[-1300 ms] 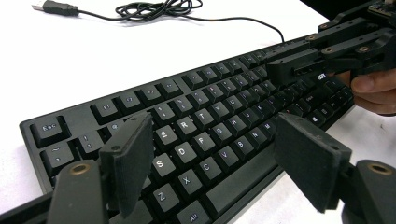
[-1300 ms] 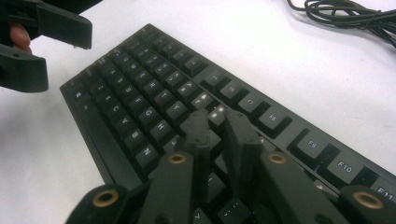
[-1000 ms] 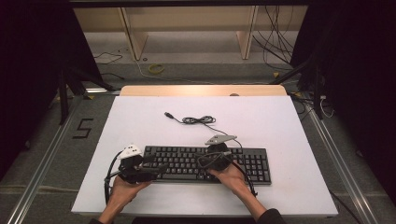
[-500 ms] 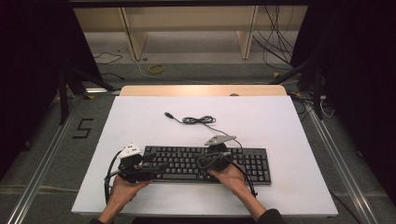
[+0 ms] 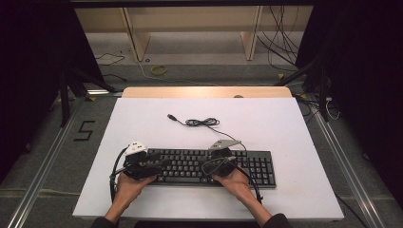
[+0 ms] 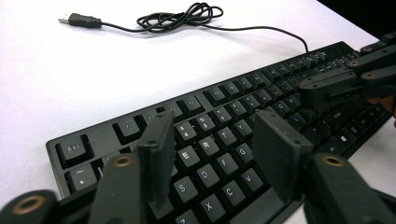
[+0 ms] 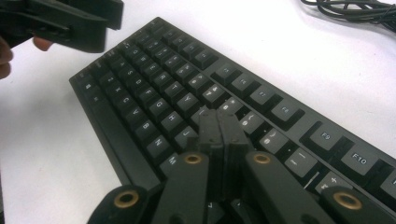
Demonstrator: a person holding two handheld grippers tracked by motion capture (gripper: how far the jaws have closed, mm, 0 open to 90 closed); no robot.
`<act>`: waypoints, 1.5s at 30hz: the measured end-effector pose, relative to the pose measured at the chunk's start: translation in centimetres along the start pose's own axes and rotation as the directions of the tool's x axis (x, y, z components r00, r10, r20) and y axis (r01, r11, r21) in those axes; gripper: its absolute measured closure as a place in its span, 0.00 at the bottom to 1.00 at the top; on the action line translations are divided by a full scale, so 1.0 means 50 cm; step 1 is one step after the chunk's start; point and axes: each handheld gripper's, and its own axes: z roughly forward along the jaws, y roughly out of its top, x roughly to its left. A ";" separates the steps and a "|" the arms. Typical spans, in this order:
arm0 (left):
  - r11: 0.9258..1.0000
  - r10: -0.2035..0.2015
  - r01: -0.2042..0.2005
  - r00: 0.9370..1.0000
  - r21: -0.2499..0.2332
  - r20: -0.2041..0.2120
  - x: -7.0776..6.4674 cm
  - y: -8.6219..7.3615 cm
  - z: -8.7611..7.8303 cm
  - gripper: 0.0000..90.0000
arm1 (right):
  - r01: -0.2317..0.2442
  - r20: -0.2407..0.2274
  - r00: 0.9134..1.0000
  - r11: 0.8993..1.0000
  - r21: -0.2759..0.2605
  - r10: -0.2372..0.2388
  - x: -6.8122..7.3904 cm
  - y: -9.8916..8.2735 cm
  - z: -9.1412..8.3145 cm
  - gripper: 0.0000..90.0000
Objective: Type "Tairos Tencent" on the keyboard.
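Note:
A black keyboard (image 5: pixel 199 166) lies near the front of the white table (image 5: pixel 285 128). Its thin cable (image 5: pixel 202 122) coils behind it and ends in a USB plug (image 6: pixel 78 20). My left gripper (image 6: pixel 212 144) hovers open over the left letter keys (image 6: pixel 205 154), jaws apart with nothing between them; in the high view it sits at the keyboard's left end (image 5: pixel 159 164). My right gripper (image 7: pixel 219 135) is shut, its two jaws pressed together just above the keys around J and K (image 7: pixel 182 135). In the high view it is over the keyboard's middle (image 5: pixel 216 164).
The table's back edge has a wooden strip (image 5: pixel 206 91). Behind it are shelf legs (image 5: pixel 249 33) and loose cables (image 5: pixel 280 42) on the floor. A metal rail (image 5: pixel 40 171) runs along the left of the table.

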 end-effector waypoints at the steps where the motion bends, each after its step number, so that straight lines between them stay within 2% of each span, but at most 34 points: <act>1: 1.000 0.002 -0.002 1.000 0.005 -0.003 0.001 0.001 0.002 0.56 | 0.000 0.000 1.000 1.000 -0.004 0.000 0.001 -0.001 -0.001 1.00; 4: 1.000 -0.007 0.007 1.000 0.017 -0.003 0.004 0.002 0.010 0.59 | 0.000 -0.001 1.000 1.000 -0.011 0.000 0.001 -0.006 -0.007 1.00; 7: 0.999 0.002 -0.002 1.000 0.033 -0.008 0.007 0.005 0.017 0.63 | -0.005 -0.002 1.000 1.000 -0.015 0.005 0.000 -0.010 -0.012 1.00; 8: 0.999 0.003 -0.003 1.000 0.052 -0.008 0.009 0.006 0.022 0.70 | -0.008 -0.003 1.000 1.000 -0.016 0.008 -0.001 -0.013 -0.015 1.00; 10: 0.998 0.007 -0.007 1.000 0.060 -0.006 0.010 0.007 0.025 0.73 | -0.008 -0.003 1.000 1.000 -0.016 0.008 -0.002 -0.014 -0.016 1.00; 11: 0.997 0.013 -0.013 1.000 0.070 -0.008 0.010 0.008 0.029 0.82 | -0.013 -0.005 1.000 1.000 -0.015 0.013 -0.001 -0.016 -0.018 1.00; 12: 0.997 0.013 -0.012 1.000 0.076 -0.008 0.009 0.009 0.033 0.82 | -0.013 -0.005 1.000 1.000 -0.015 0.013 -0.001 -0.016 -0.018 1.00; 13: 0.996 0.022 -0.021 1.000 0.087 -0.011 0.008 0.010 0.037 0.89 | -0.007 -0.006 1.000 1.000 -0.019 0.007 -0.001 -0.017 -0.019 1.00; 14: 0.995 0.027 -0.026 1.000 0.100 -0.014 0.008 0.011 0.041 0.89 | -0.007 -0.006 1.000 1.000 -0.019 0.007 -0.001 -0.017 -0.019 1.00; 16: 0.992 0.033 -0.031 0.999 0.121 -0.016 0.007 0.013 0.050 0.98 | -0.006 -0.012 1.000 1.000 -0.021 0.005 0.003 -0.018 -0.021 1.00; 20: 0.988 0.047 -0.043 0.999 0.150 -0.024 0.005 0.013 0.059 0.99 | -0.002 -0.016 1.000 1.000 -0.023 0.001 0.006 -0.018 -0.022 1.00; 26: 0.984 0.039 -0.032 0.998 0.173 -0.042 0.008 0.010 0.068 0.99 | -0.006 -0.019 1.000 1.000 -0.027 0.005 0.008 -0.019 -0.025 1.00; 33: 0.977 0.053 -0.040 0.997 0.210 -0.055 0.011 0.004 0.081 0.99 | -0.002 -0.022 1.000 1.000 -0.030 0.001 0.010 -0.018 -0.026 1.00; 39: 0.976 0.077 -0.060 0.995 0.211 -0.070 0.005 0.001 0.082 0.99 | 0.001 -0.022 1.000 1.000 -0.031 -0.002 0.011 -0.018 -0.027 1.00; 45: 0.977 0.067 -0.050 0.995 0.207 -0.075 0.006 0.004 0.078 0.99 | 0.000 -0.018 1.000 0.999 -0.037 0.000 0.010 -0.017 -0.029 1.00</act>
